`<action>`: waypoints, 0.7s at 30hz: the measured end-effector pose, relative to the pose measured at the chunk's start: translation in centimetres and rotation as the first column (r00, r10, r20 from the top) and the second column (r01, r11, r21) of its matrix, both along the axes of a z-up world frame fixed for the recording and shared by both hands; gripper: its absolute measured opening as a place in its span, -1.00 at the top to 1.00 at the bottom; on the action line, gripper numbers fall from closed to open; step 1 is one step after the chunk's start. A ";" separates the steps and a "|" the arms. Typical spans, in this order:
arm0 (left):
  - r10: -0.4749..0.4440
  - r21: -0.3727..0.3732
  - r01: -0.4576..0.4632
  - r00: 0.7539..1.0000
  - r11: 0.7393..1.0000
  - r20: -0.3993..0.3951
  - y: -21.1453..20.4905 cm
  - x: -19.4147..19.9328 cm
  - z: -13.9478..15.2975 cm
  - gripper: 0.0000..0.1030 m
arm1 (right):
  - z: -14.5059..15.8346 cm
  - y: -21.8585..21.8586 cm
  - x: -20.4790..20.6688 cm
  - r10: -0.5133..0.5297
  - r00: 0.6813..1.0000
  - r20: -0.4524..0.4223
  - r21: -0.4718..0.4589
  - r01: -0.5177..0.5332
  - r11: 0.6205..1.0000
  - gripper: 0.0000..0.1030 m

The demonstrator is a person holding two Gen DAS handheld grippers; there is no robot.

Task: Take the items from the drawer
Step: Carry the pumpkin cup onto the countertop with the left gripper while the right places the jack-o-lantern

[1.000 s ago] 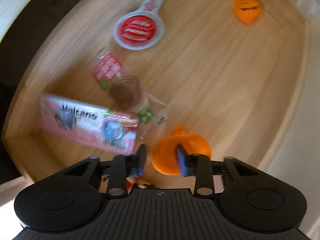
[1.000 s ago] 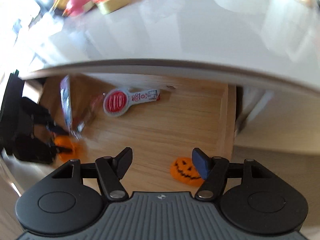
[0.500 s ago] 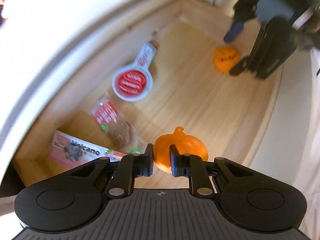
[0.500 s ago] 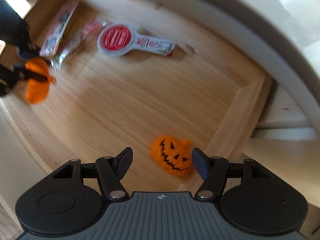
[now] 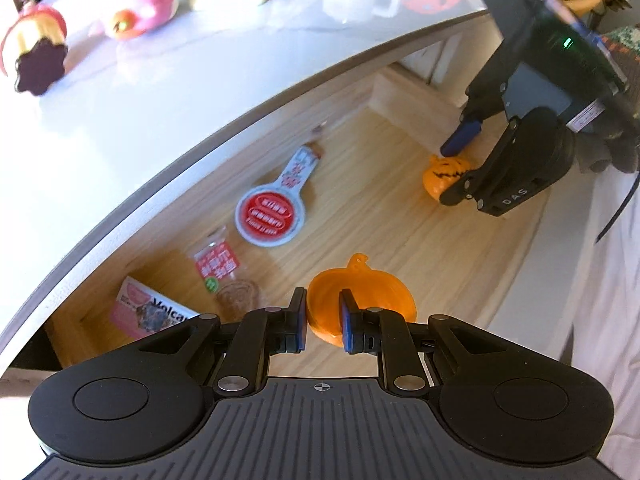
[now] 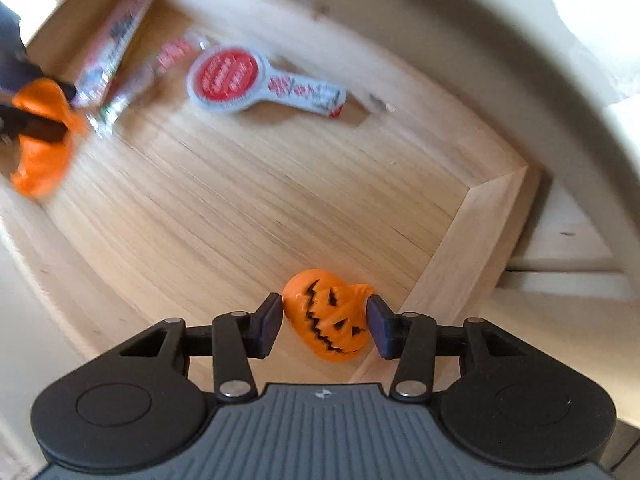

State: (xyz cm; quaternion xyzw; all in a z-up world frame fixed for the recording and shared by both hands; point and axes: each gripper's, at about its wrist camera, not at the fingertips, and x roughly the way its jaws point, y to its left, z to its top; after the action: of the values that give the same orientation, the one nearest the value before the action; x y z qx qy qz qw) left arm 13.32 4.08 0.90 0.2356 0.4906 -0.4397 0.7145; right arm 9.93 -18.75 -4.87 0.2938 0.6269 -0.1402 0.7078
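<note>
The wooden drawer (image 5: 380,220) (image 6: 260,200) stands pulled out under a white counter. My left gripper (image 5: 323,320) is shut on a plain orange pumpkin (image 5: 372,300) and holds it above the drawer floor. In the right wrist view this pumpkin (image 6: 40,140) shows blurred at the left edge. A jack-o'-lantern pumpkin (image 6: 332,332) (image 5: 436,178) lies on the drawer floor in the right front corner. My right gripper (image 6: 325,314) (image 5: 450,174) has one pad against each side of it.
On the drawer floor lie a red-and-white round-headed packet (image 5: 270,216) (image 6: 228,76), a small clear snack sachet (image 5: 218,266) and a pink packet (image 5: 148,312) (image 6: 112,48). The counter (image 5: 160,100) above carries toy foods. A drawer wall (image 6: 460,240) runs just right of the jack-o'-lantern.
My left gripper closed on the plain pumpkin and lifted it off the drawer floor. My right gripper came down into the drawer and narrowed its fingers onto the jack-o'-lantern.
</note>
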 end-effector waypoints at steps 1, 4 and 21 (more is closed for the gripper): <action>-0.001 -0.006 0.001 1.000 1.000 0.005 0.1 -0.1 0.2 0.63 | 0.8 0.2 -0.2 -0.008 1.000 0.013 -0.010 0.009 1.000 0.11; 0.013 -0.045 -0.012 1.000 0.999 0.024 0.3 -0.1 1.3 0.63 | 3.7 0.4 -0.8 -0.039 0.997 0.062 -0.030 0.041 0.999 0.11; 0.509 -0.378 -0.410 0.835 0.830 0.211 5.8 8.9 9.4 0.63 | 20.1 -9.4 -0.7 -0.244 0.893 0.379 -0.373 0.388 0.843 0.11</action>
State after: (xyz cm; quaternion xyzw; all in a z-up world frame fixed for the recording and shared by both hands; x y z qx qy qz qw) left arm 22.20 9.91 10.34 0.0553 0.3404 -0.2841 0.8946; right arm 9.19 -28.18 15.26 0.2459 0.3989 -0.3450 0.8133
